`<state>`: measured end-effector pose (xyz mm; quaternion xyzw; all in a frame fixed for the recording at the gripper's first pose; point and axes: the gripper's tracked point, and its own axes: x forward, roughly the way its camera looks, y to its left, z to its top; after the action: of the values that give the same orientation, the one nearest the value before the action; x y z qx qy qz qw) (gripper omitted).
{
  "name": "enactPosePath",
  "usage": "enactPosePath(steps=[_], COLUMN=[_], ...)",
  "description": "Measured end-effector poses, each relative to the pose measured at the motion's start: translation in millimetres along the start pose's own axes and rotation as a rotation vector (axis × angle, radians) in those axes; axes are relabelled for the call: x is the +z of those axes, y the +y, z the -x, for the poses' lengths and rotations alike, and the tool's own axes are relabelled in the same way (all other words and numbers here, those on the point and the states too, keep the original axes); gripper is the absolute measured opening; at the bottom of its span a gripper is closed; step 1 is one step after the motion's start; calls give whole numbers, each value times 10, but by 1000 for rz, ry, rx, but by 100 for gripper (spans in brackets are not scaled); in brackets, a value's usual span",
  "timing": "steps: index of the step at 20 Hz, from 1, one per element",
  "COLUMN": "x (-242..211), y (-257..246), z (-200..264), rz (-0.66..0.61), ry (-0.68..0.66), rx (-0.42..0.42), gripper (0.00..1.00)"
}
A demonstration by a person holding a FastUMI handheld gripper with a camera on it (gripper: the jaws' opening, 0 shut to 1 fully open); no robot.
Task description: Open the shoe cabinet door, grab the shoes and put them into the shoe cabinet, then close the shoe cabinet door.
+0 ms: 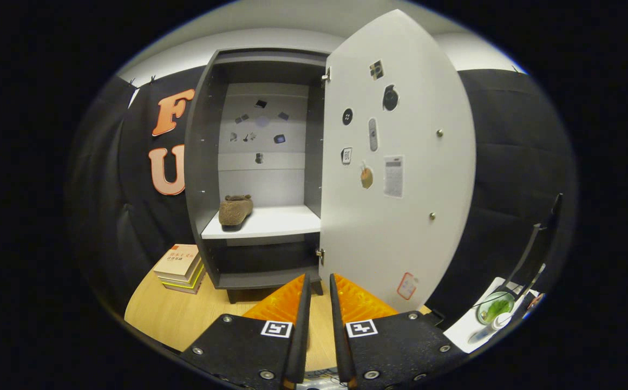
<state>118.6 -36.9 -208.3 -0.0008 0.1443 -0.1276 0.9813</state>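
Note:
A grey shoe cabinet [205, 162] stands on the wooden table beyond my fingers, and its white door [400, 179] is swung wide to the right. A brown shoe [235, 209] rests on the white middle shelf [276, 223], at its left side. My gripper [318, 284] hangs low in front of the cabinet's base, close to the door's hinge edge. Its fingers are nearly together with only a narrow gap, and nothing sits between them. The lower compartment under the shelf is dark.
A stack of books [180, 268] lies on the wooden table [168, 317] left of the cabinet. To the right, a small white table [468, 330] holds a green bowl [495, 307], with a dark stand [530, 254] rising beside it. Black cloth walls surround the booth.

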Motion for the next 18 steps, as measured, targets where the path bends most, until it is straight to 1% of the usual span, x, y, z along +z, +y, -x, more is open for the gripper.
enactPosePath(steps=[2,3,4,5,7,11,15,18], x=[-202,-312,-433,-578,-887,-1502,-2007,-2343], y=[144,210,256,319,462,647,768,832], z=[-162,-259,-344,-436,-609,-948,-1319,-1501], rz=[-1,6,18,26,27,40,29,31], ry=[30,45,61,81,134,207,253,291], rx=[42,57,72,90,132,187,207,216], gripper=[29,37,39,44,49,50,50,50])
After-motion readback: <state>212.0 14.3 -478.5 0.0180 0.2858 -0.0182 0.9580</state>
